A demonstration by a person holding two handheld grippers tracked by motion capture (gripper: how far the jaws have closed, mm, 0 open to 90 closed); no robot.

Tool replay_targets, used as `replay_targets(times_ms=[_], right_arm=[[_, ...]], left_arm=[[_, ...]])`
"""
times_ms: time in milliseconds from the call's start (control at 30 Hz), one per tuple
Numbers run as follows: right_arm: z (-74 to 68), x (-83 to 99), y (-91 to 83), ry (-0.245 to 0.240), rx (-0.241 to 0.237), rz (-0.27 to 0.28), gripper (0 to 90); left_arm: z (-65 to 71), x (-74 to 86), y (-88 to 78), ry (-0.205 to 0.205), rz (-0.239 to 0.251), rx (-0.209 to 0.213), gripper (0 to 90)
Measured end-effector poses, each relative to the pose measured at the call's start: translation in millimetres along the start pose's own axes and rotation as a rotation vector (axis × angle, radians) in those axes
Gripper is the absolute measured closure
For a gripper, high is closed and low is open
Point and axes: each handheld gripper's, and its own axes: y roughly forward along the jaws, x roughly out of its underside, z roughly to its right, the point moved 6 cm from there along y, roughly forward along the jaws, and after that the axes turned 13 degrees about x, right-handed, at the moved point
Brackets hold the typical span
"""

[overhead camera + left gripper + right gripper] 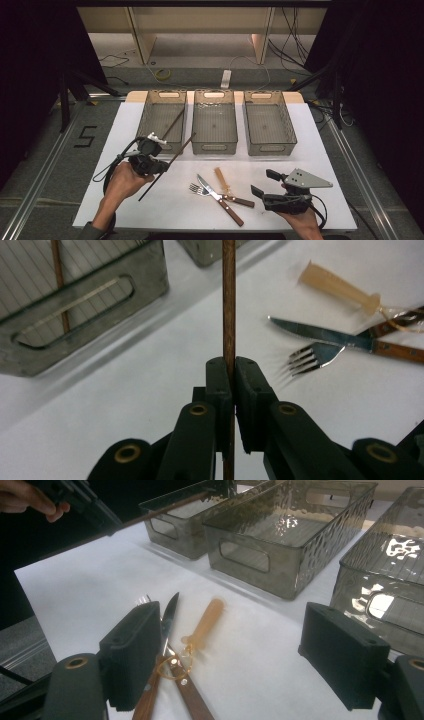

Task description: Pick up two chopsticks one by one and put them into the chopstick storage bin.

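Carrying a chopstick (pixel 167 163) clamped in the closed jaws of the left gripper (pixel 159 165) above the counter (pixel 125 190), near the left bin (pixel 161 120) holding another chopstick (pixel 172 125); next, probably lowering it inside, right gripper (pixel 261 186) waiting open.

left gripper (pixel 161 162): black body, white piece on top, round brass screws near the two flat black jaws
right gripper (pixel 264 183): black, with a grey three-cornered plate dotted with small holes
cables: black, looping from each gripper
left sleeve (pixel 89 232): dark grey, at the arm's end
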Motion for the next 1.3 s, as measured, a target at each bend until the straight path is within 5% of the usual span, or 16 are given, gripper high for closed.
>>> replay_targets(times_ms=[533,1000,1300], right_arm=[[1.6,1.3,1.7,0.004,0.003,-0.005,25.1],[1.8,1.2,1.2,0.006,0.001,-0.005,25.1],[1.9,1.1,1.0,0.007,-0.005,-0.002,25.0]], left_arm=[[-33.5,-27.2,-11.5,-0.066,0.095,0.021,84.7],[-75.8,-63.5,-29.9,-0.121,0.16,-0.06,84.7],[-104.2,-83.5,-32.8,-0.169,0.182,-0.077,84.7]])
